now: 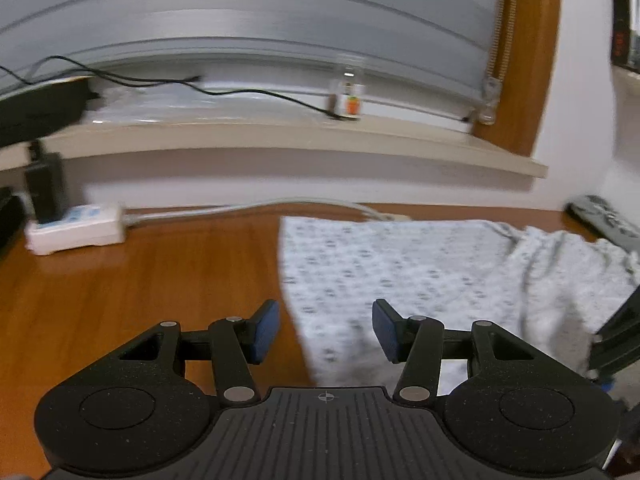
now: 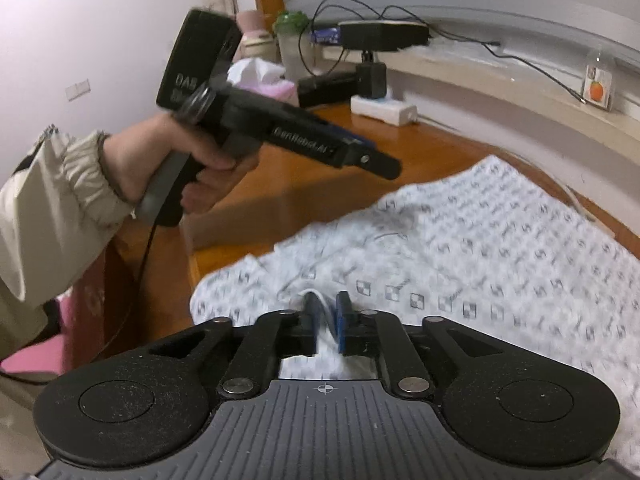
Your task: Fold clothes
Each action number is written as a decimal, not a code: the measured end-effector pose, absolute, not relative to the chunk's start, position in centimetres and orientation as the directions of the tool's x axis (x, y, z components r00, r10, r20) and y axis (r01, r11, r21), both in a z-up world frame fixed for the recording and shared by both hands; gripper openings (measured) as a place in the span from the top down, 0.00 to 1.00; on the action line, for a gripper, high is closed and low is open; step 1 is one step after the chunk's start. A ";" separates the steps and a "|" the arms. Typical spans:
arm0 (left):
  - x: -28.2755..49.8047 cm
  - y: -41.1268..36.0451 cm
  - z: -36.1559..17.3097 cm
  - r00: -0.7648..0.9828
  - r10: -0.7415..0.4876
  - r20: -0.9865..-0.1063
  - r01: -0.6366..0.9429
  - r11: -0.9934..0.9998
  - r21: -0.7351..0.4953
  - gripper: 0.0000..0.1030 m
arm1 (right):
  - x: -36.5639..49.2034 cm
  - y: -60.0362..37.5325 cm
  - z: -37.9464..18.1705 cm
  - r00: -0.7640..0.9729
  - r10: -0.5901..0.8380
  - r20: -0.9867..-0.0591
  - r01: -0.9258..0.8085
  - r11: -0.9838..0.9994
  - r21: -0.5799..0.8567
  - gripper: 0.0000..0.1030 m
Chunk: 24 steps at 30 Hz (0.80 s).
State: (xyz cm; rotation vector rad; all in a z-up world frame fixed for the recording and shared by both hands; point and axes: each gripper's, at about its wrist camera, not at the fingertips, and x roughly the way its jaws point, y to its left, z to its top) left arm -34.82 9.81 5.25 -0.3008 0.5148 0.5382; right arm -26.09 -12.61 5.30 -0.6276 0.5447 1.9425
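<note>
your right gripper [image 2: 326, 322] is pinching the near edge of the white patterned garment [image 2: 500, 248] lying on the brown wooden table [image 2: 256, 188]; your left gripper [image 1: 326, 330] is hovering wide apart and empty over its left edge.

Ahead and to the left of the left gripper [image 1: 326, 330], the desk [image 1: 160, 280] lies bare up to a white power strip [image 1: 76, 228] with a black adapter plugged in, which blocks the far left corner. To its right the patterned garment [image 1: 420, 264] covers the surface. Beyond, a window ledge [image 1: 280, 136] carries a cable and a small bottle [image 1: 349, 98]. Left of the right gripper [image 2: 326, 316], the person's hand [image 2: 168, 164] holding the other tool occupies the air above the desk.
</note>
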 end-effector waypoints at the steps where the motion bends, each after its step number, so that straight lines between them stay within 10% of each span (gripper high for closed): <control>1: -34.4 9.5 5.1 0.744 0.394 -0.540 -0.542 0.828 -0.144 0.44 | -26.2 -12.9 5.4 -0.383 0.671 -0.635 -0.902 -0.421 0.098 0.79; 20: -31.7 5.3 2.1 0.705 0.347 -0.619 -0.464 0.885 -0.033 0.43 | -10.6 -20.5 3.8 0.014 0.831 -0.557 -0.999 -0.012 -0.044 0.55; 22: -31.6 5.2 2.4 0.713 0.361 -0.601 -0.471 0.881 -0.030 0.79 | -7.8 -21.6 3.5 0.076 0.835 -0.546 -0.997 0.065 -0.040 0.54; 24: -31.5 5.1 2.7 0.721 0.375 -0.582 -0.478 0.878 -0.027 0.87 | -5.1 -22.7 3.1 0.128 0.833 -0.538 -0.990 0.138 -0.022 0.54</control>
